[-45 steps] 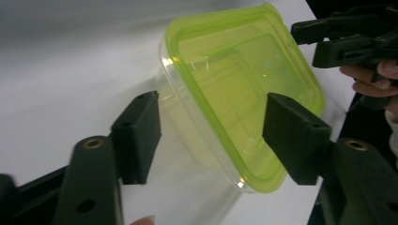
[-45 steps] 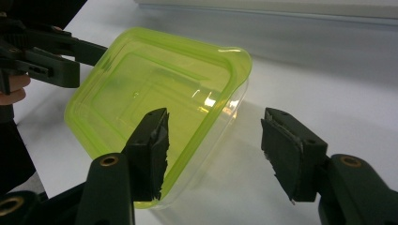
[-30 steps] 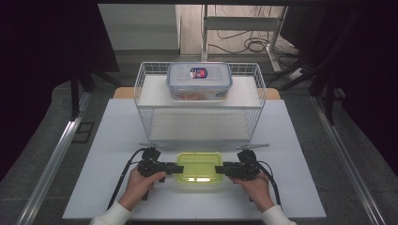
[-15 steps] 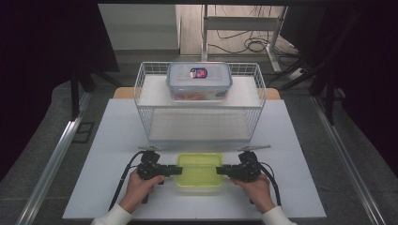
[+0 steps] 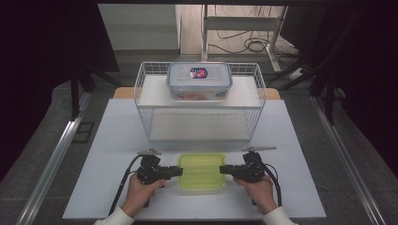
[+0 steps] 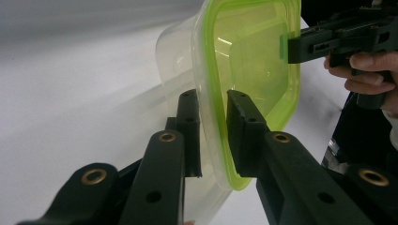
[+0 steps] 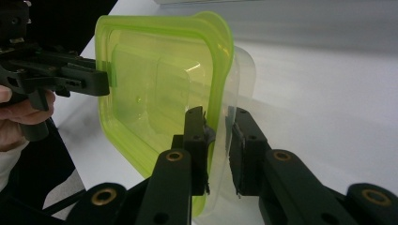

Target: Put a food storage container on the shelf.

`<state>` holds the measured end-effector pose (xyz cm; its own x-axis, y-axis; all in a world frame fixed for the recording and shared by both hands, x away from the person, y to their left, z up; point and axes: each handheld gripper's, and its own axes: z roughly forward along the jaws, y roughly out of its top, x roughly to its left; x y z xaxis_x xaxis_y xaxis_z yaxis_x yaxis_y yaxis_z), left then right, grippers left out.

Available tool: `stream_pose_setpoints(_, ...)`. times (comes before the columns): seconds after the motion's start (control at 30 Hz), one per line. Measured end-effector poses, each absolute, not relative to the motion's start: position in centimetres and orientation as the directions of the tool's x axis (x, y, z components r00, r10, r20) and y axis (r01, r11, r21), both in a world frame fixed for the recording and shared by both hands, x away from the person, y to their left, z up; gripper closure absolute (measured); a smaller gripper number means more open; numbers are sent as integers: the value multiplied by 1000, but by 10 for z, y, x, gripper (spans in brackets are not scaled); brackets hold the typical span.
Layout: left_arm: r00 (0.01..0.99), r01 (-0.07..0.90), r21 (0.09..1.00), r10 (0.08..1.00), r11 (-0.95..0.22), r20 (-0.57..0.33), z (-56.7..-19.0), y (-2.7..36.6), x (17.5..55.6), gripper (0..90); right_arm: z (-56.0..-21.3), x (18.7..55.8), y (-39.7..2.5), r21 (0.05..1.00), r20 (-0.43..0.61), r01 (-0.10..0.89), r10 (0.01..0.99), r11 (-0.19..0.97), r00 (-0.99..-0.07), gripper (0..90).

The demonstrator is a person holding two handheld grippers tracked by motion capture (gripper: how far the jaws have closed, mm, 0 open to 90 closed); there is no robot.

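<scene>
A clear container with a lime-green lid (image 5: 202, 171) is held near the table's front edge between both grippers. My left gripper (image 5: 177, 172) is shut on its left rim; in the left gripper view the jaws (image 6: 213, 136) pinch the lid's edge and the clear wall (image 6: 248, 61). My right gripper (image 5: 224, 169) is shut on the opposite rim, the jaws (image 7: 219, 145) clamped over lid and wall (image 7: 150, 84). Each gripper view shows the other gripper, the right (image 6: 291, 47) and the left (image 7: 105, 77), biting the far edge. I cannot tell whether the container rests on the table.
A white wire basket (image 5: 199, 107) stands across the middle of the white table (image 5: 117, 140), just beyond the container. On top of it sits a clear box with a blue-rimmed lid (image 5: 199, 79). Cables trail from both grippers toward the person.
Both grippers and the green-lidded container have shifted slightly toward the person. The bright glare on the lid has gone.
</scene>
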<state>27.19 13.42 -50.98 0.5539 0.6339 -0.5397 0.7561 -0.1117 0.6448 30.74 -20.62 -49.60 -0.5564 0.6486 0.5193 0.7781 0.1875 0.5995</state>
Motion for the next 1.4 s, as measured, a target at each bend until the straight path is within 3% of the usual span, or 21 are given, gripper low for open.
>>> stream_pose_setpoints(1.4, 607, 669, 738, 638, -89, -474, -481, 138, 262, 804, -464, 293, -203, 728, 400, 651, 640, 213, -656, 796)
